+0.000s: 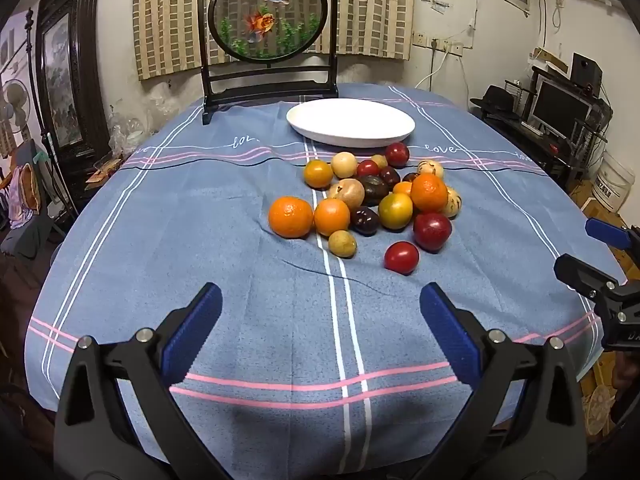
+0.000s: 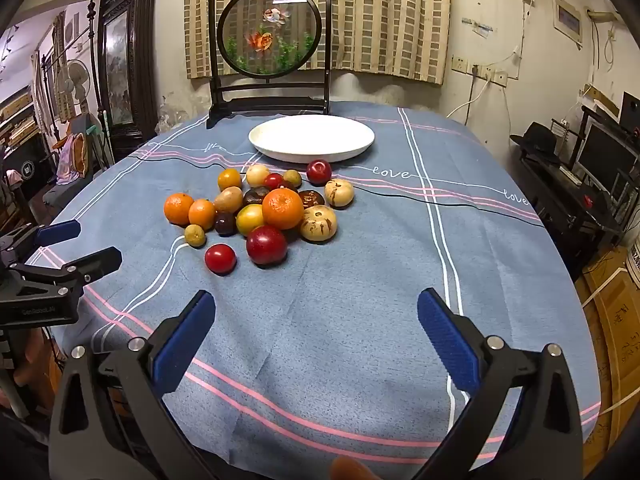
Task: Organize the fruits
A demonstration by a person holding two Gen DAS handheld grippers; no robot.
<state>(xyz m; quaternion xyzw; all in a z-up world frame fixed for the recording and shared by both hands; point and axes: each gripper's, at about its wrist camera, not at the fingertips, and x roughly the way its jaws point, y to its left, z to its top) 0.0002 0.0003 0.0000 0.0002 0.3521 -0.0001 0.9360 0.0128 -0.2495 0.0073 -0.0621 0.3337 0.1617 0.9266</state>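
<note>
Left gripper: my left gripper (image 1: 320,304) hangs over the near edge of the table, blue-padded fingers (image 1: 192,332) spread wide, nothing between them.
Right gripper: my right gripper (image 2: 316,312) hovers over the near edge too, jaws released and bare; from the left camera it (image 1: 592,256) shows at the table's right edge.
Fruit pile: a heap of small round fruits (image 1: 372,196) sits mid-table on the blue cloth with pink and white stripes (image 1: 240,272), just in front of the plate.
Oranges: one bright orange mandarin (image 1: 290,217) marks the pile's left end, a second mandarin (image 1: 429,192) rides higher on the right.
Strays: a red cherry tomato (image 1: 401,257) lies alone nearest me, a glossy dark-red plum (image 1: 432,231) just behind it, touching the heap.
Plate: the white oval dish (image 1: 320,124) waits toward the far edge, with no fruit in it.
Backdrop: a dark wooden stand with a round goldfish panel (image 1: 268,12) stands at the far edge behind the dish.
</note>
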